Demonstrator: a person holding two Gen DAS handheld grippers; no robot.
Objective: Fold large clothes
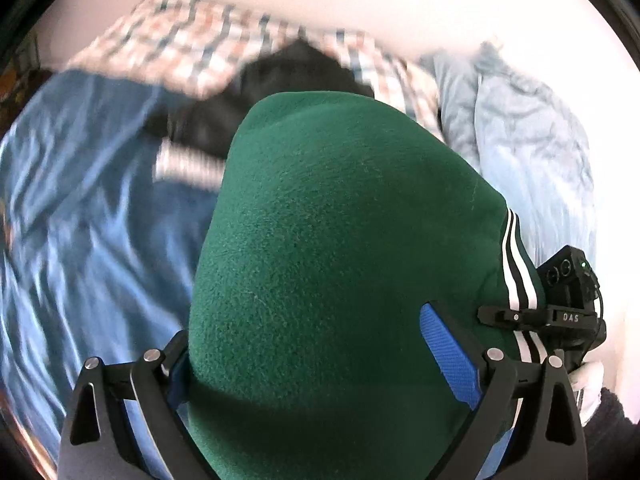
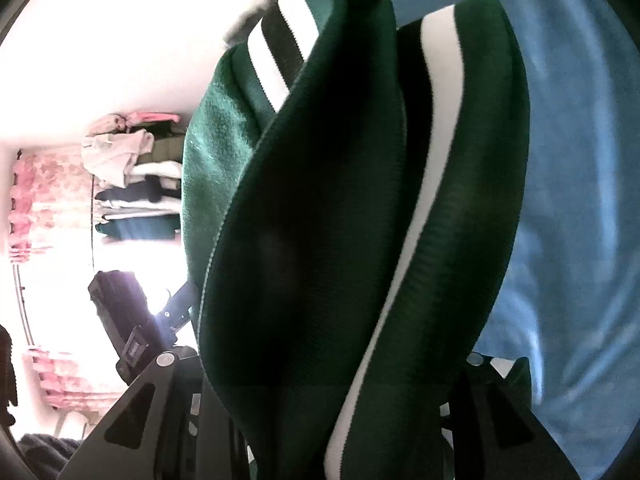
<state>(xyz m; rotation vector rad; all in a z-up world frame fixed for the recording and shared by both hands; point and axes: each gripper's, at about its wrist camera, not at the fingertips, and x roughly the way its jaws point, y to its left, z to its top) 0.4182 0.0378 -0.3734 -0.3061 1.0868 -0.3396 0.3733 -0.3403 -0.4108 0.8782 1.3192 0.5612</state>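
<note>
A dark green fleece garment (image 1: 332,248) with black and white striped ribbing fills the left wrist view, bulging up between the fingers. My left gripper (image 1: 320,360) is shut on it; one blue pad (image 1: 448,352) shows at the right. In the right wrist view the same green garment (image 2: 320,260) hangs in folds with a white stripe, and my right gripper (image 2: 324,400) is shut on it. The right gripper also shows in the left wrist view (image 1: 560,316), clamped on the striped edge.
A blue bedsheet (image 1: 88,220) lies below. A checked shirt (image 1: 208,48), a black garment (image 1: 260,92) and a pale blue garment (image 1: 520,132) lie at the far side. A shelf of folded clothes (image 2: 136,184) and pink floral curtains (image 2: 36,200) stand at left.
</note>
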